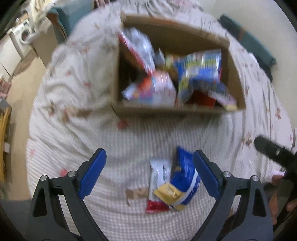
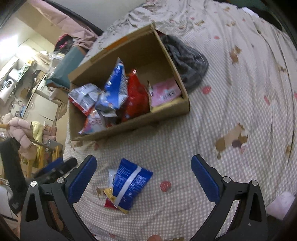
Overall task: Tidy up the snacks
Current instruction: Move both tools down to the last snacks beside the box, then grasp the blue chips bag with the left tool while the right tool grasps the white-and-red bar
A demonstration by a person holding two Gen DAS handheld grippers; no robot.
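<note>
The small pile of snack packets [image 1: 171, 182] is seen on the bed [image 1: 130, 133], near the box [image 1: 172, 109], long way pointing far, closest to the left tool [image 1: 150, 172], and both tools are spread wide, nothing held.

Bed [image 2: 232, 115] covered by white checked spread with brown and red prints. Beige floor [image 1: 20, 89] left of bed. Washing machine [image 1: 23, 35] far left. Pale wall [image 1: 250, 16] behind. Cluttered counters [image 2: 27, 83] beyond bed.
</note>
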